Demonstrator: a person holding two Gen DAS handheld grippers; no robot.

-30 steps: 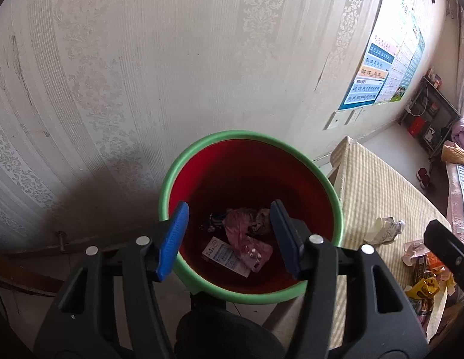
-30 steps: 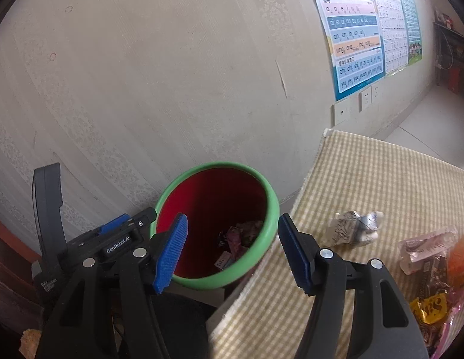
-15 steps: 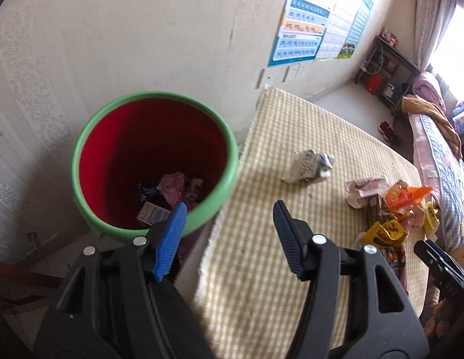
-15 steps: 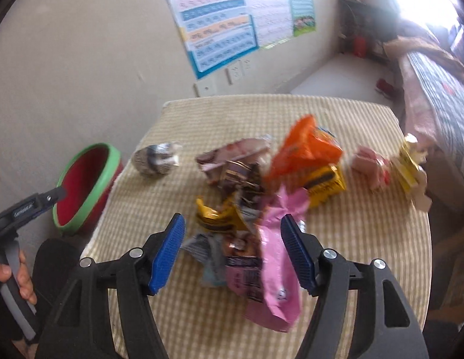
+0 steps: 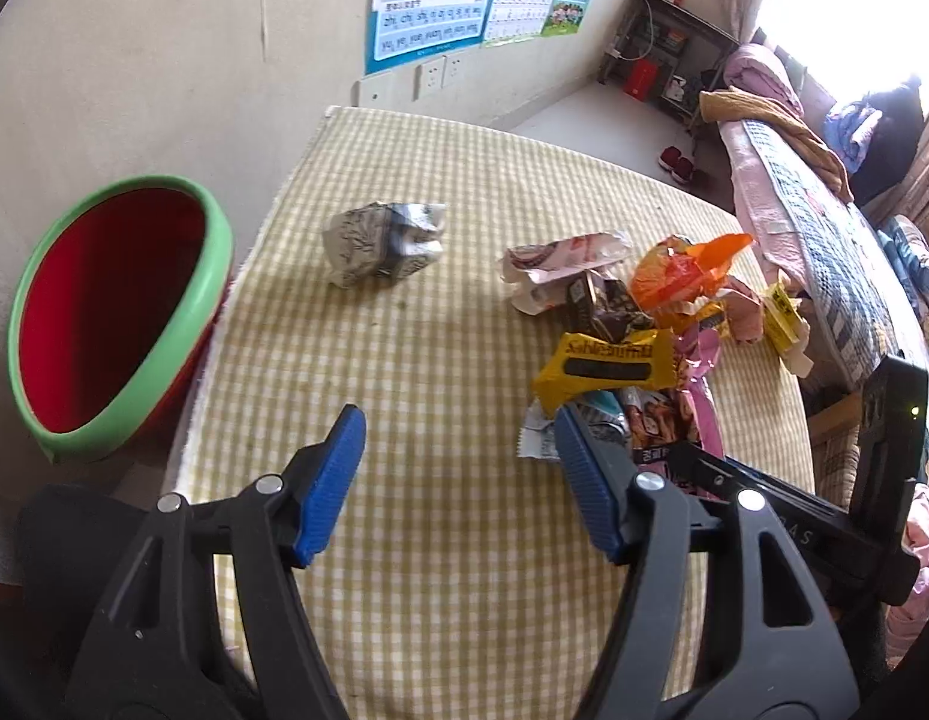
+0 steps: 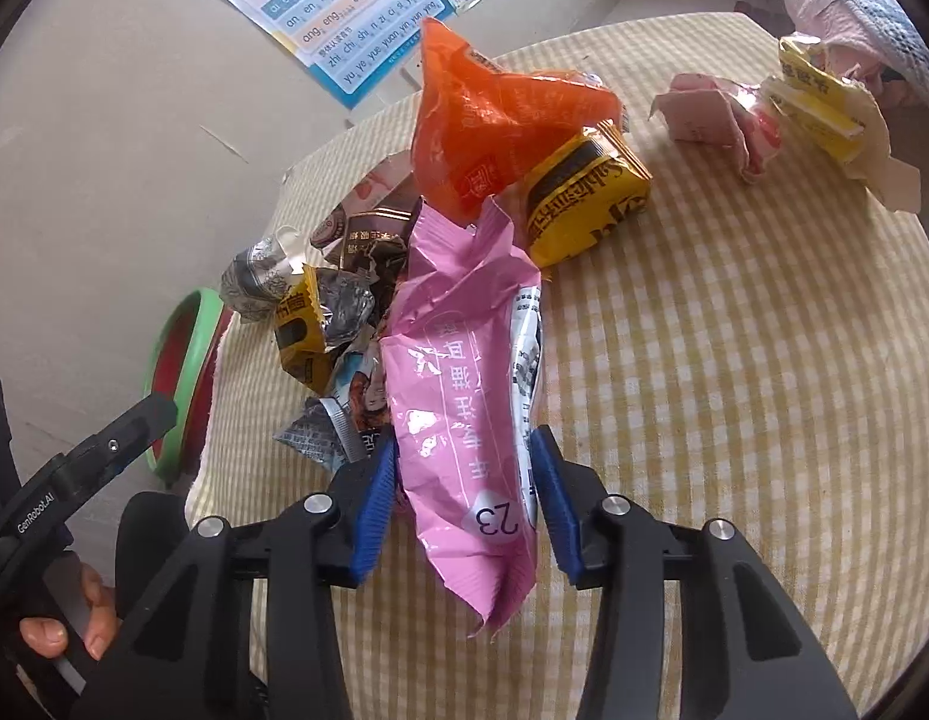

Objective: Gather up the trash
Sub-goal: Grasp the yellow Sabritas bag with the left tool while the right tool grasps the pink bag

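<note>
- While I look through the left wrist camera, the red bin with the green rim (image 5: 119,324) sits at the left edge of the frame, just beside the table's near-left corner.
- Right of it, the checked yellow tablecloth (image 5: 440,372) fills the middle, with a crumpled grey-and-white wrapper (image 5: 383,243) lying alone in the upper centre.
- My left gripper (image 5: 458,483) hangs at lower centre over bare cloth, its blue pads spread with nothing between them; its jaws have just been opening.
- Further right lies the heap: a yellow packet (image 5: 605,366), an orange bag (image 5: 683,267) and a pink pouch mostly hidden behind my other tool.
- Through the right wrist camera, my hand (image 6: 65,618) on the left tool shows at lower left, the bin's rim (image 6: 179,360) above it.
- At centre, my right gripper (image 6: 464,495) straddles the near end of the pink pouch (image 6: 464,396); its jaws have just been closing, and both pads sit against the pouch's edges, pinching it.
- At upper right lie a small pink wrapper (image 6: 725,120) and a yellow-and-cream wrapper (image 6: 830,108).
</note>
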